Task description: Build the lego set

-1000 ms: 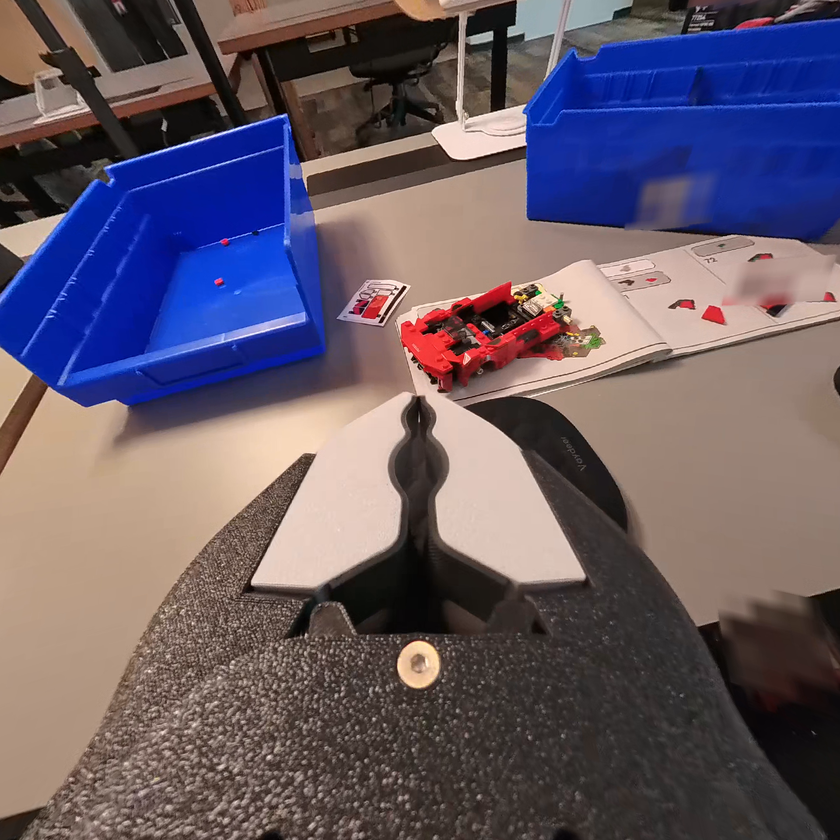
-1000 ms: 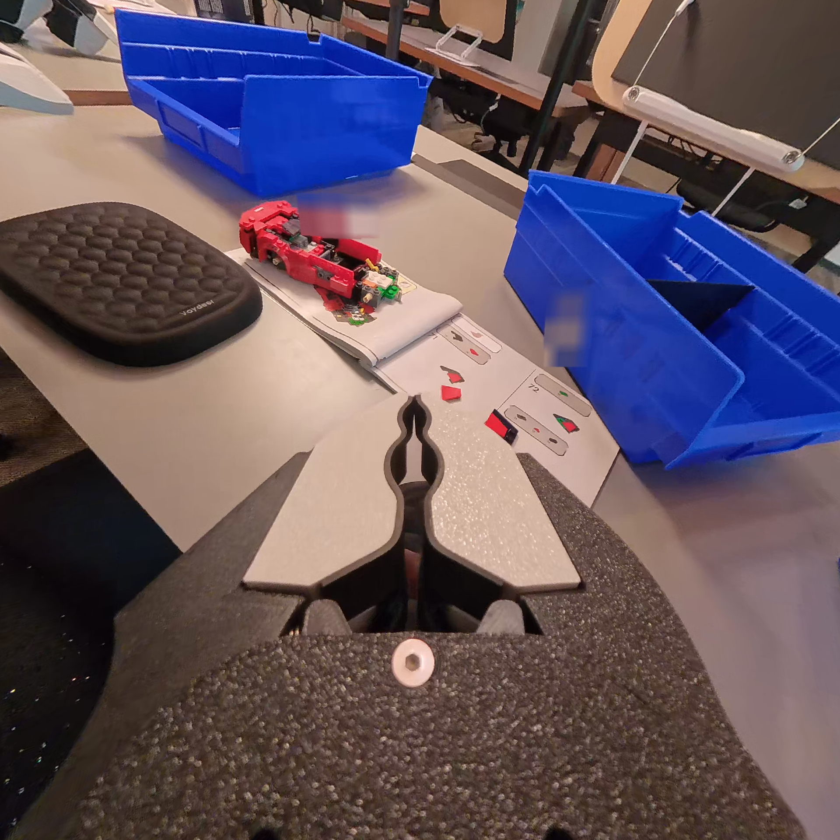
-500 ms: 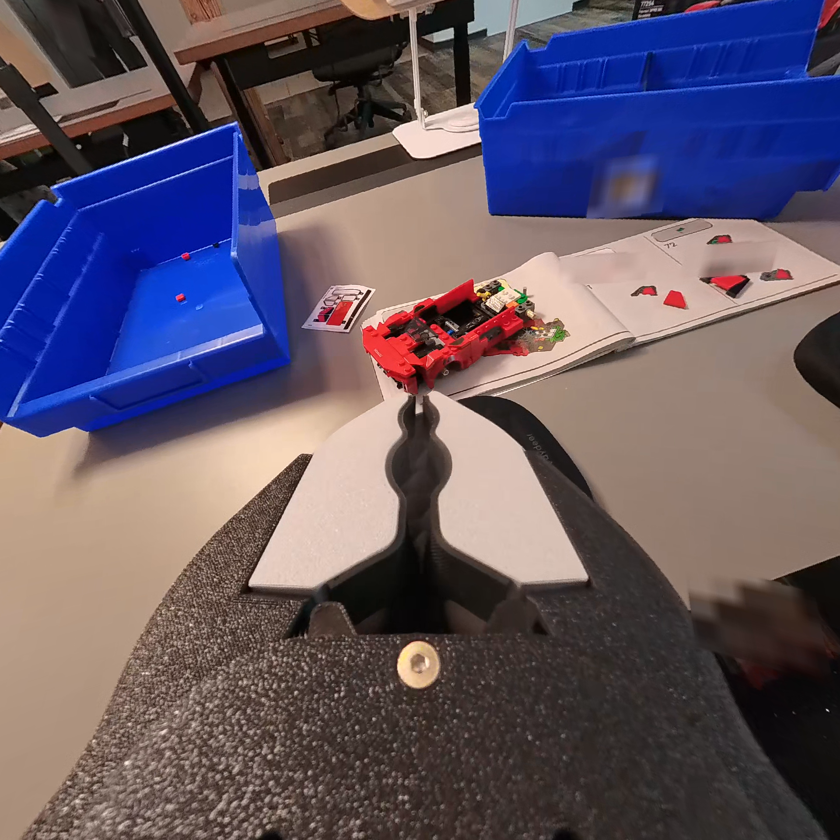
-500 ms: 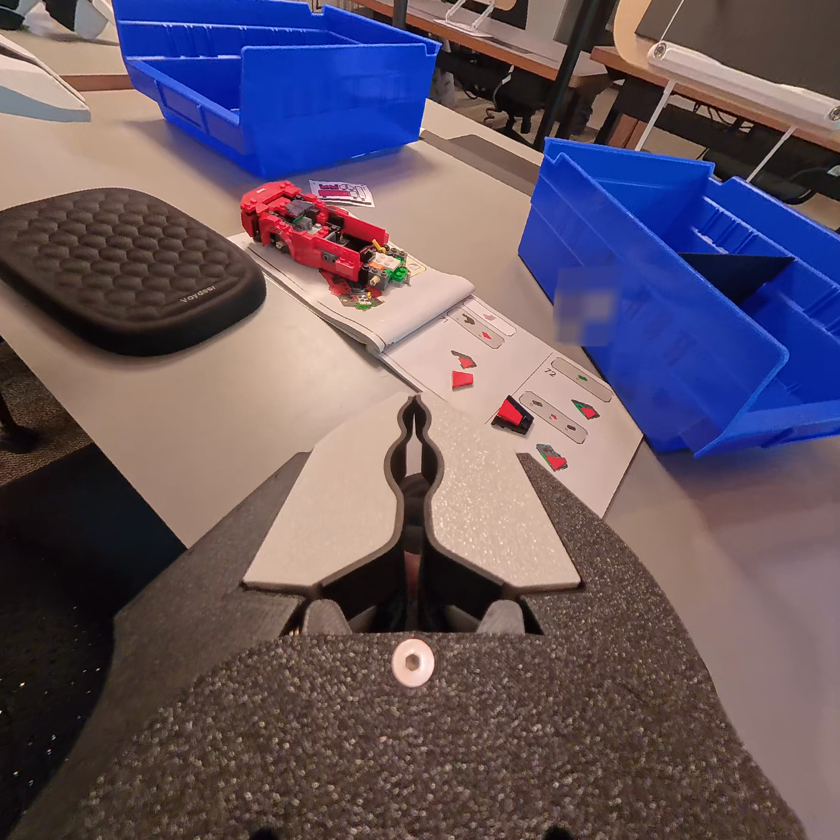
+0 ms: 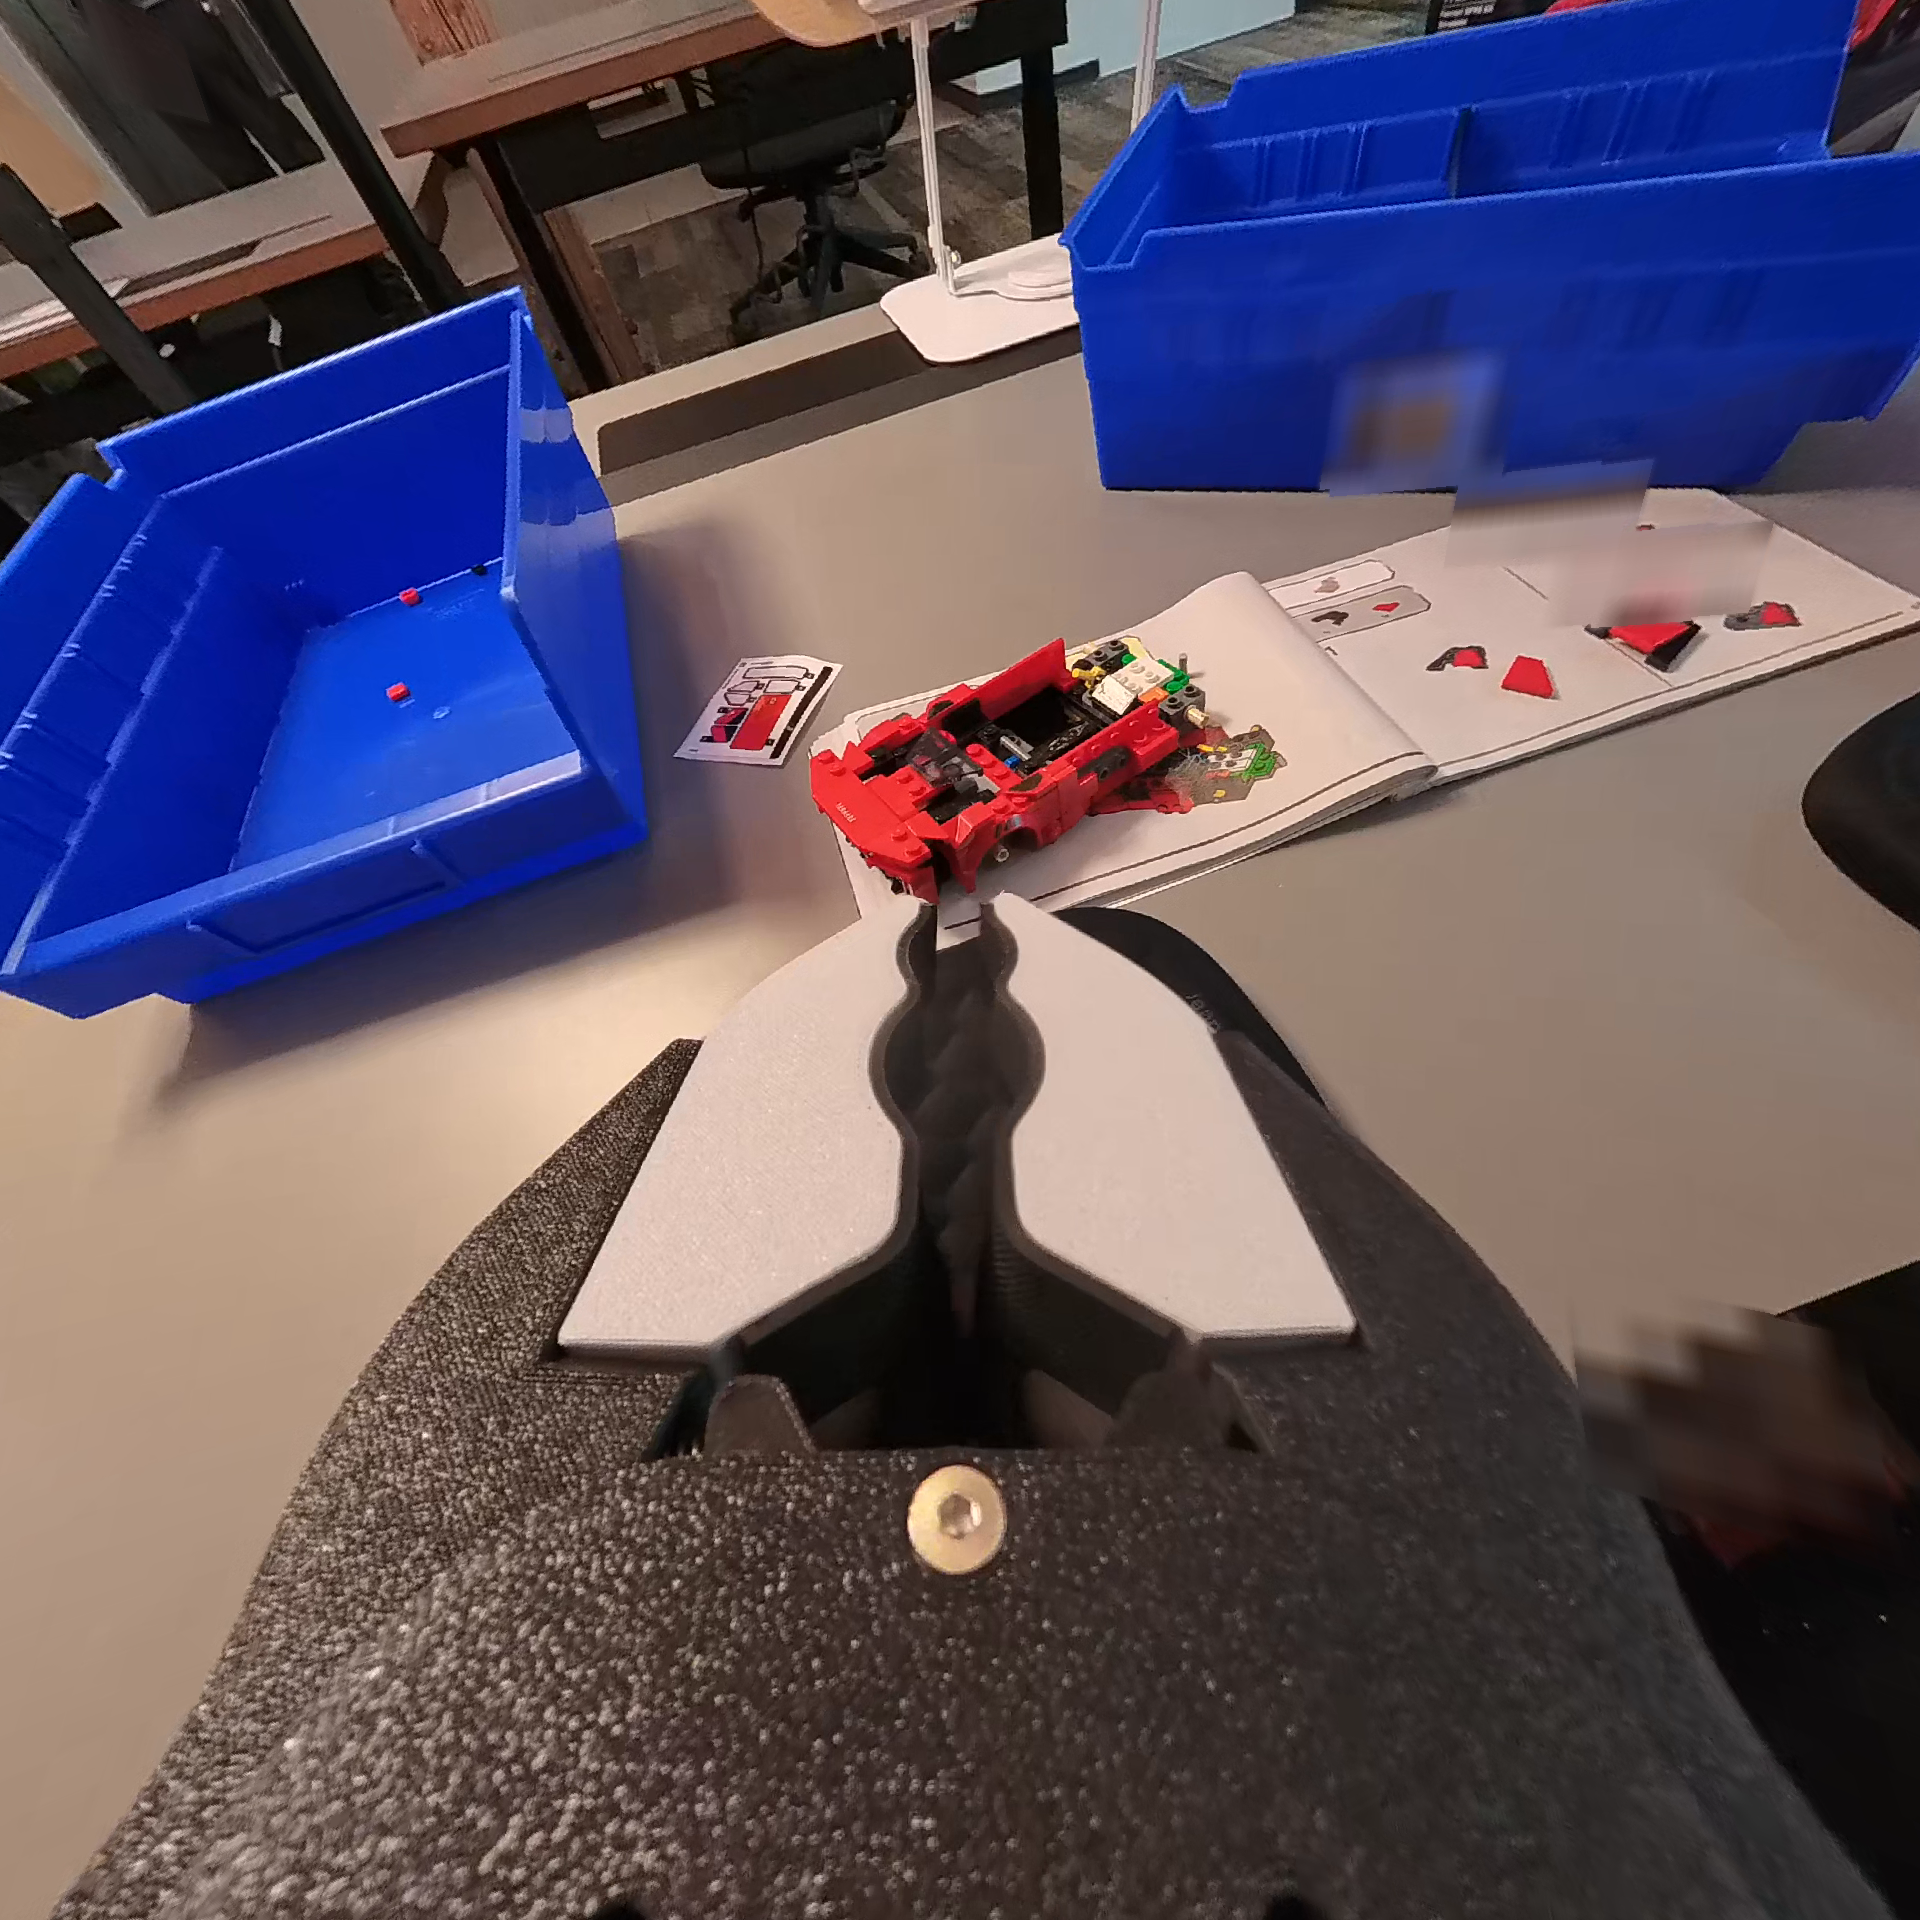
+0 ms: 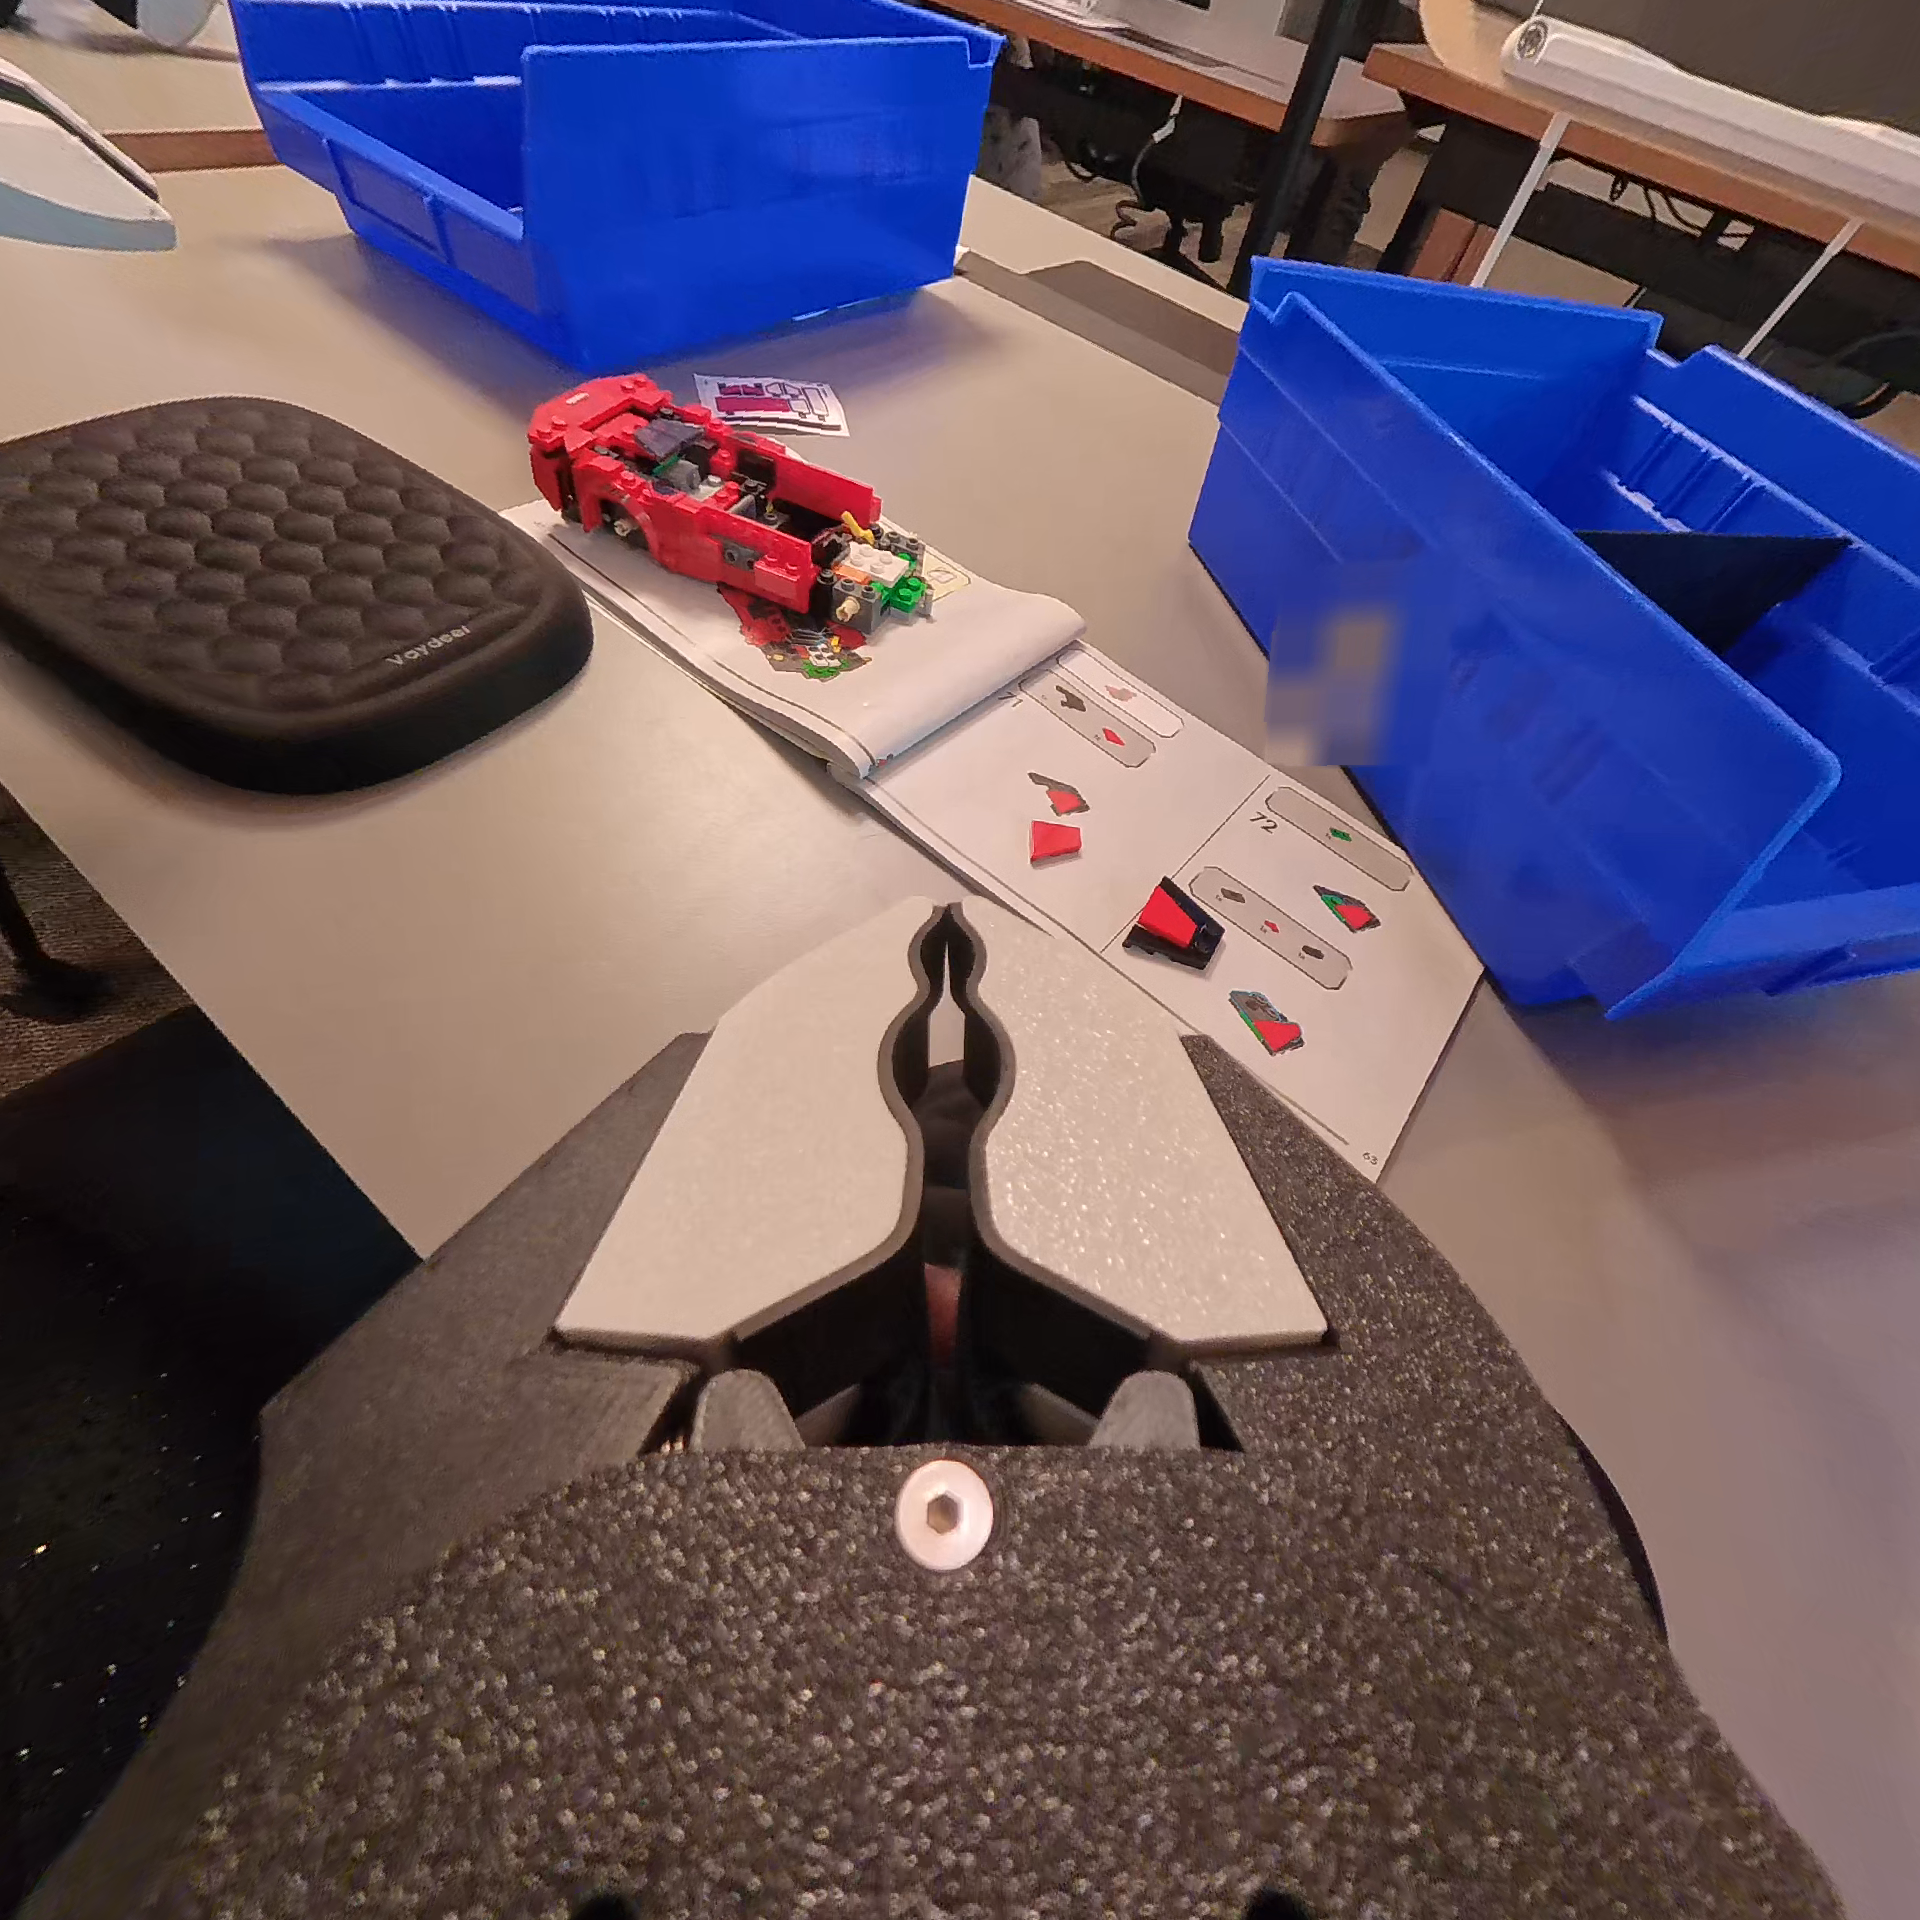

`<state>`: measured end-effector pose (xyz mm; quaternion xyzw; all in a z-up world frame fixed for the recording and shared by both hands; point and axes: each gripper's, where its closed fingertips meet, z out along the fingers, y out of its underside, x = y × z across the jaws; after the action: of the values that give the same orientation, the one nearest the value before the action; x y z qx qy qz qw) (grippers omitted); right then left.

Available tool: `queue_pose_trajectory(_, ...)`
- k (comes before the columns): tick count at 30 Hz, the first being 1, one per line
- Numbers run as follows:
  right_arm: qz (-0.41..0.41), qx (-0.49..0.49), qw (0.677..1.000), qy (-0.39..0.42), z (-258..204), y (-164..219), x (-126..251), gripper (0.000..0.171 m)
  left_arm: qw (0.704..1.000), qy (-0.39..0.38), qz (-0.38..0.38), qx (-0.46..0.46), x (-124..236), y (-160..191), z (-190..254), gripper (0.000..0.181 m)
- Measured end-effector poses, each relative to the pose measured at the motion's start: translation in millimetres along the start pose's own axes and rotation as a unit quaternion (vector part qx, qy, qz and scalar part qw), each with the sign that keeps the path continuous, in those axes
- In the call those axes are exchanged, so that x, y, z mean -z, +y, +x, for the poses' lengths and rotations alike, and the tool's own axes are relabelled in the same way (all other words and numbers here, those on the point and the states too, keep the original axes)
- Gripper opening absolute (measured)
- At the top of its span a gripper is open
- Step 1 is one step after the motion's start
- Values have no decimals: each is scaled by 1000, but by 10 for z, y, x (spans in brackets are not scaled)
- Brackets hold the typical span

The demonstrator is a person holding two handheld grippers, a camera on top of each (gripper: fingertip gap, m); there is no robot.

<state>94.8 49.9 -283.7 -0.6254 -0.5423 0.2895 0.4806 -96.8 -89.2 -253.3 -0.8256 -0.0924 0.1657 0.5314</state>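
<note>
A partly built red lego car (image 5: 997, 769) lies on the left page of an open instruction booklet (image 5: 1330, 686). On the right page lie a loose red wedge piece (image 5: 1529, 675) and a small red-and-black sub-assembly (image 5: 1652, 639). My left gripper (image 5: 958, 914) hovers just short of the car's near end, empty, its tips a narrow gap apart. My right gripper (image 6: 951, 914) is shut and empty over the booklet's near edge (image 6: 987, 665), left of the sub-assembly (image 6: 1174, 920) and below the wedge (image 6: 1055, 840). The car (image 6: 707, 499) lies farther back on the left.
An open blue bin (image 5: 561, 499) at the left holds two tiny red pieces (image 5: 396, 691). A second blue bin (image 5: 1455, 312) stands behind the booklet. A sticker sheet (image 5: 756, 712) lies beside the car. A black wrist pad (image 6: 260, 582) sits near the table's front edge. The gap from one gripper's tips to the other's is roughly 25 cm.
My left gripper's tips have parted slightly; they touched before. The right gripper has drawn back and left, so the red-and-black sub-assembly now shows fully beside its fingers.
</note>
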Motion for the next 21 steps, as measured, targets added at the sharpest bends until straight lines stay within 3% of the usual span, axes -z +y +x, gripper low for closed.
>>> queue_pose_trajectory(21, -10, -7, 1000, -3, 22, 74, -28, 2, 1000, 0, -8, -2, -45, 30, 26, 17)
